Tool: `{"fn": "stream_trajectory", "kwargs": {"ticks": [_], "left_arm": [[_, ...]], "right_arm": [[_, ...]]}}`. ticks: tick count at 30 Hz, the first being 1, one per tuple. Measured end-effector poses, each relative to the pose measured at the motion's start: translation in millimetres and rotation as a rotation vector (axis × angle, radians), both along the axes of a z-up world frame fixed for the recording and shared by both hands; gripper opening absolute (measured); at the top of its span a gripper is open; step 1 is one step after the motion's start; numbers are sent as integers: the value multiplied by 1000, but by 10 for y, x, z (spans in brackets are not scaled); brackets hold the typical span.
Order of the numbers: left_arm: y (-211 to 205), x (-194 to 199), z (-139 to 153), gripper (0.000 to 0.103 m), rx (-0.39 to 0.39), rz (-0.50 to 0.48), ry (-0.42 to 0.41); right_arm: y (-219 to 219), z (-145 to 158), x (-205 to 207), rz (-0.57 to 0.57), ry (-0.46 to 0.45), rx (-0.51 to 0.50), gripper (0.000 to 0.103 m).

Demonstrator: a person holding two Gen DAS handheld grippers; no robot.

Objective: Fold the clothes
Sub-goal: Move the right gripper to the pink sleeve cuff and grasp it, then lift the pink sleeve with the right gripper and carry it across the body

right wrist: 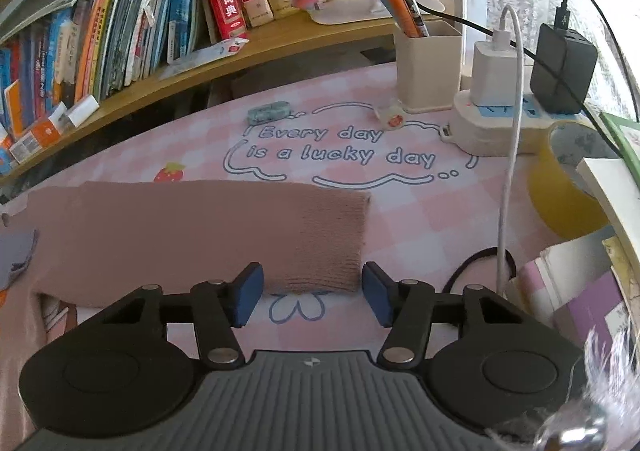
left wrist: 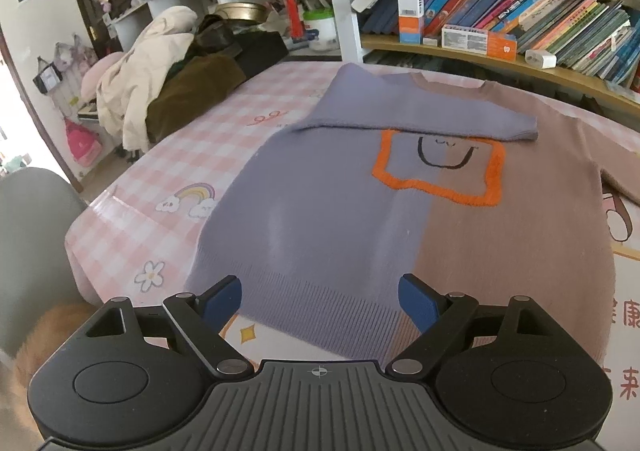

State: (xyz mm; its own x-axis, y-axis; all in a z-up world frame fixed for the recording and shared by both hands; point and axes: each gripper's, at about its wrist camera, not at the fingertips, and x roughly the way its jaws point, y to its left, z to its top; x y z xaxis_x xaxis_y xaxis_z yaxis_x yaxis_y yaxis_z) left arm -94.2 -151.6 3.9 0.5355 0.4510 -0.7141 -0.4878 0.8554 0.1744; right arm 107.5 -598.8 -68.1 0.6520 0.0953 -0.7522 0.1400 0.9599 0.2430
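Sweater [left wrist: 340, 211] lies flat on the pink checked bench [left wrist: 180, 155], purple sleeve [left wrist: 400, 111] folded across. Bookshelf [left wrist: 520, 23] behind. Left gripper [left wrist: 320, 301] hangs wide open and empty above the hem. Right gripper [right wrist: 312, 293], half open, flanks the brown cuff [right wrist: 320, 247]; contact unclear.

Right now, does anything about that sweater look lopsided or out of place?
Yes. The sweater is half folded: its purple sleeve lies across the chest, while the brown sleeve sticks straight out over the pink mat, its cuff between the right gripper fingers.
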Motion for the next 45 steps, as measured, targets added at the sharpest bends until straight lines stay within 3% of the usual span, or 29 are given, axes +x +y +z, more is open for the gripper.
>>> {"fn": "stream_trajectory", "kwargs": {"ticks": [3, 9, 14, 25, 32, 38, 45], "left_arm": [[19, -40, -16, 88, -4, 11, 2], [53, -64, -19, 88, -9, 16, 0], [58, -61, -15, 88, -7, 8, -3], [130, -124, 0, 88, -6, 23, -10], [139, -95, -27, 88, -18, 25, -4], [118, -46, -29, 88, -18, 1, -6], [126, -5, -22, 88, -14, -25, -11]], "right_arm": [[-48, -12, 19, -7, -19, 91, 46], [-36, -38, 43, -22, -36, 229, 46], [72, -59, 93, 43, 4, 339, 46], [-65, -38, 106, -100, -31, 225, 41], [-166, -48, 89, -160, -13, 217, 29], [-166, -58, 129, -145, -9, 230, 7], [-132, 146, 124, -127, -63, 243, 5]]}}
